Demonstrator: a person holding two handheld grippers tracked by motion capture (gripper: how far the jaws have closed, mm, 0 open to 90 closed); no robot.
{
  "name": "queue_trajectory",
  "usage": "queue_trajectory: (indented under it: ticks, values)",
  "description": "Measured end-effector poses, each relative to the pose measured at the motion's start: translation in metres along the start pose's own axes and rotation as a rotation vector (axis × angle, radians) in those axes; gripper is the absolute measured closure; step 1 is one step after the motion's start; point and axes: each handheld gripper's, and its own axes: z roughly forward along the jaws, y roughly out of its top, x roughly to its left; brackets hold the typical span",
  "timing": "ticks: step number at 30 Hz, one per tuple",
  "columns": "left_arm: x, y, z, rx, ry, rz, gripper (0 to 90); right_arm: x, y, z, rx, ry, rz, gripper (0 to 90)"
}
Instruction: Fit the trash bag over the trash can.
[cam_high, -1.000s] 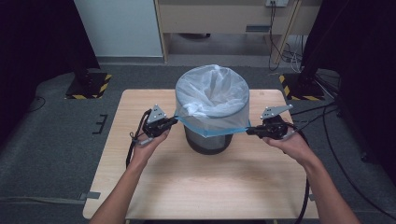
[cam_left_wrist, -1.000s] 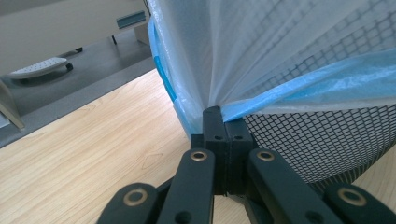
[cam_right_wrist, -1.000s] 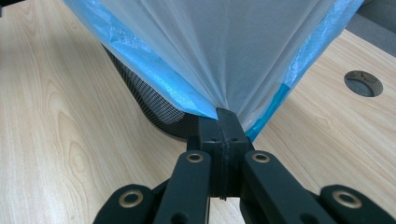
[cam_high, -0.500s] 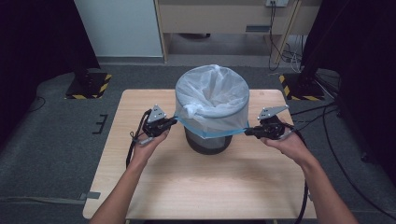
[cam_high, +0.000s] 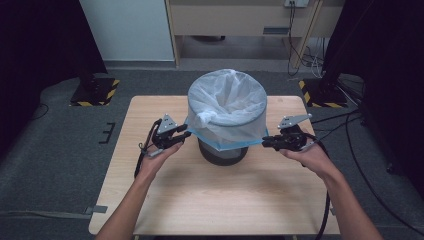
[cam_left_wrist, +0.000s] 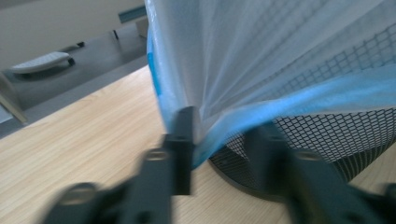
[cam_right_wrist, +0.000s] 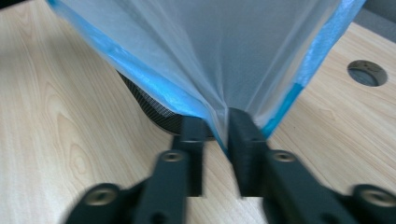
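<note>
A black mesh bin (cam_high: 222, 152) stands mid-table, lined with a translucent white bag (cam_high: 227, 100) whose blue hem (cam_high: 227, 145) is folded down over the rim. My left gripper (cam_high: 186, 134) is at the bin's left side. Its jaws have just been opening, and in the left gripper view (cam_left_wrist: 222, 140) they stand apart with the hem (cam_left_wrist: 243, 123) resting against one jaw. My right gripper (cam_high: 265, 142) is at the bin's right side. Its jaws have also just been opening, and a narrow gap (cam_right_wrist: 217, 135) shows with the bag film (cam_right_wrist: 219, 46) running loose through it.
The wooden table (cam_high: 225, 210) has free room in front of the bin and a round cable hole (cam_right_wrist: 367, 72). Black-and-yellow striped bases (cam_high: 95, 92) sit on the floor behind both far corners. Cables (cam_high: 350, 130) trail off the table's right side.
Both hands stay beside the bin, and the hem remains drawn out toward each gripper. No other movement shows in the high view.
</note>
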Motion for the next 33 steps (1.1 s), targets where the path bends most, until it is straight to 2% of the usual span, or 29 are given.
queue_trajectory:
  ticks: [3, 4, 5, 6, 9, 10, 13, 14, 15, 17, 18, 21, 22, 23, 24, 25, 26, 27, 28, 30, 31, 32, 33]
  values:
    - [-0.001, 0.001, -0.007, -0.017, -0.004, 0.006, 41.3, 0.004, -0.002, -0.011, -0.031, -0.009, 0.016, 55.7]
    - [-0.003, 0.002, -0.01, -0.022, -0.003, 0.007, 30.6, 0.01, -0.002, -0.016, -0.052, -0.03, 0.002, 49.6]
    - [-0.003, 0.003, -0.012, -0.028, -0.006, 0.007, 30.6, 0.01, -0.002, -0.016, -0.052, -0.03, 0.002, 43.1]
    - [-0.006, 0.004, -0.016, -0.044, -0.015, 0.006, 24.9, 0.014, -0.001, -0.021, -0.057, -0.044, -0.003, 37.8]
    - [-0.007, 0.004, -0.02, -0.049, -0.023, 0.005, 19.7, 0.018, 0.001, -0.026, -0.072, -0.048, 0.0, 35.6]
    - [-0.008, 0.005, -0.026, -0.056, -0.014, -0.003, 18.4, 0.02, 0.003, -0.032, -0.092, -0.046, 0.006, 35.4]
    - [-0.009, 0.005, -0.032, -0.068, -0.019, -0.014, 17.3, 0.023, 0.007, -0.041, -0.113, -0.05, 0.009, 35.5]
    - [-0.01, 0.004, -0.037, -0.072, -0.025, -0.027, 17.4, 0.024, 0.014, -0.053, -0.139, -0.054, 0.018, 40.0]
    - [-0.01, 0.004, -0.037, -0.072, -0.025, -0.027, 17.4, 0.024, 0.014, -0.053, -0.139, -0.054, 0.018, 40.0]
    - [-0.011, 0.004, -0.038, -0.068, -0.031, -0.029, 17.7, 0.024, 0.025, -0.065, -0.172, -0.055, 0.03, 47.5]
    - [-0.011, 0.004, -0.038, -0.062, -0.034, -0.032, 18.0, 0.024, 0.032, -0.07, -0.186, -0.059, 0.034, 51.1]
    - [-0.014, 0.004, -0.037, -0.06, -0.039, -0.038, 18.3, 0.024, 0.058, -0.079, -0.176, -0.093, 0.026, 59.5]
    - [-0.015, 0.004, -0.035, -0.06, -0.04, -0.04, 18.4, 0.023, 0.078, -0.08, -0.171, -0.102, 0.04, 64.5]
    - [-0.016, 0.003, -0.035, -0.058, -0.042, -0.044, 18.5, 0.024, 0.088, -0.079, -0.167, -0.105, 0.043, 65.6]
    - [-0.016, 0.003, -0.035, -0.058, -0.042, -0.044, 18.6, 0.024, 0.088, -0.079, -0.167, -0.105, 0.043, 65.6]
    - [-0.017, 0.003, -0.034, -0.06, -0.044, -0.046, 18.6, 0.024, 0.098, -0.076, -0.161, -0.106, 0.034, 67.1]
    - [-0.019, 0.003, -0.034, -0.06, -0.047, -0.044, 19.1, 0.025, 0.117, -0.069, -0.154, -0.097, 0.025, 69.2]
    - [-0.019, 0.003, -0.034, -0.06, -0.047, -0.044, 19.1, 0.025, 0.117, -0.069, -0.154, -0.097, 0.025, 69.2]
    - [-0.022, 0.002, -0.033, -0.056, -0.047, -0.046, 19.3, 0.026, 0.135, -0.061, -0.144, -0.084, 0.01, 69.5]
    - [-0.024, 0.002, -0.033, -0.043, -0.053, -0.034, 19.4, 0.029, 0.152, -0.051, -0.141, -0.061, -0.01, 69.3]
    - [-0.024, 0.002, -0.033, -0.043, -0.053, -0.034, 19.5, 0.029, 0.152, -0.051, -0.141, -0.061, -0.01, 69.3]
    - [-0.025, 0.001, -0.033, -0.045, -0.053, -0.035, 19.5, 0.031, 0.168, -0.04, -0.132, -0.045, -0.016, 70.3]
    - [-0.026, 0.001, -0.033, -0.042, -0.053, -0.034, 19.6, 0.031, 0.175, -0.033, -0.124, -0.042, -0.022, 70.8]
